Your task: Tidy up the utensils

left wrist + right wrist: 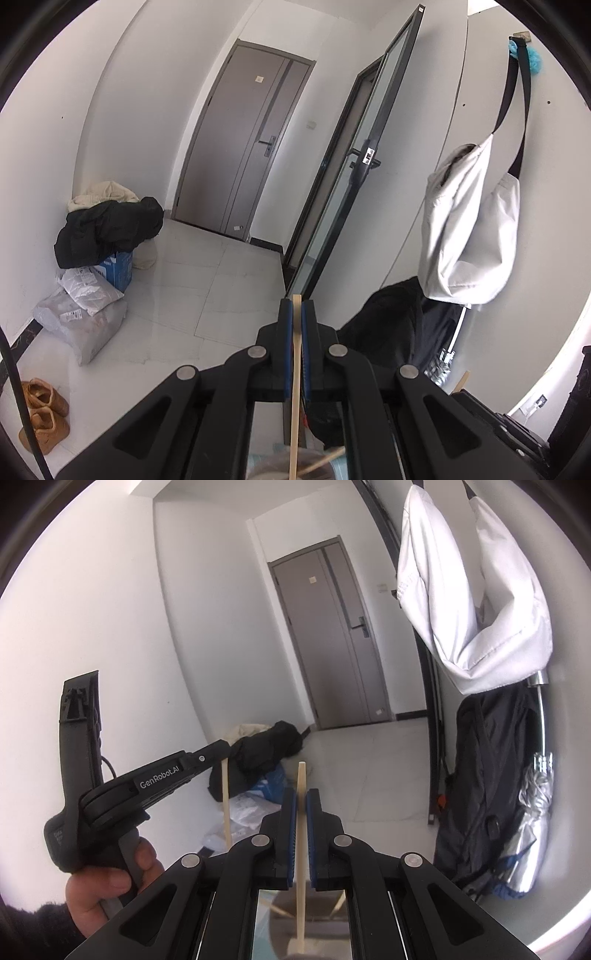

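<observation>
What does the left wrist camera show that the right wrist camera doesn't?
Only the left wrist view shows the brown shoes on the floor. Only the right wrist view shows the left hand-held gripper from outside, with the hand gripping it. Both show a hand-held gripper shut on a chopstick, the grey door and the white bag.

The left gripper (296,306) is matt black plastic with brushed metal pivot pins and ribbed blue pads; it pinches a pale, smooth wooden chopstick (295,369). The right gripper (301,797), of the same matt plastic, clamps a second wooden chopstick (301,834). The floor (192,280) is glossy pale tile. The door (240,147) looks satin grey. The hanging bag (465,221) is soft white cloth. The boots (44,413) look like tan suede.
</observation>
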Demonstrator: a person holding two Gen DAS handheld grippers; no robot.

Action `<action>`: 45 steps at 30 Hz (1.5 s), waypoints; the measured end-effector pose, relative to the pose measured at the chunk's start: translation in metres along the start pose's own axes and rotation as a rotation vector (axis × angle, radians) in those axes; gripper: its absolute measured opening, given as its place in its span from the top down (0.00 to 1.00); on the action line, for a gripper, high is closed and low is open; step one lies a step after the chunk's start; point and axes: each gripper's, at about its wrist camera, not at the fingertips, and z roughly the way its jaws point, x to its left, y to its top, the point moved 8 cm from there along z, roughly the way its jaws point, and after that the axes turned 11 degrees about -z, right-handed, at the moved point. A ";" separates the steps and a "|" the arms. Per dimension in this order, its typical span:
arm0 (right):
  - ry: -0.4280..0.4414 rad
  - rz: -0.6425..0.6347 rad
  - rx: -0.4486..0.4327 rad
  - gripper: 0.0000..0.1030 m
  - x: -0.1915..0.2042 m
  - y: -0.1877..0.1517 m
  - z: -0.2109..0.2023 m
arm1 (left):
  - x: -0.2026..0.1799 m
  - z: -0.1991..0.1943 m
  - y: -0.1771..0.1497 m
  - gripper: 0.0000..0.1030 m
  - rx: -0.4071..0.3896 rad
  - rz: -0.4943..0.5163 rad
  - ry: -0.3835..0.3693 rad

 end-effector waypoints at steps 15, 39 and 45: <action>-0.049 0.091 0.005 0.96 -0.027 -0.014 0.059 | 0.011 0.040 -0.013 0.99 -0.002 0.068 -0.065; -0.019 -0.022 0.048 0.96 -0.010 -0.035 0.064 | 0.009 0.025 -0.034 0.99 0.013 0.154 -0.091; 0.010 -0.036 0.070 0.96 -0.002 -0.045 0.066 | 0.013 0.012 -0.039 0.99 0.061 0.152 -0.104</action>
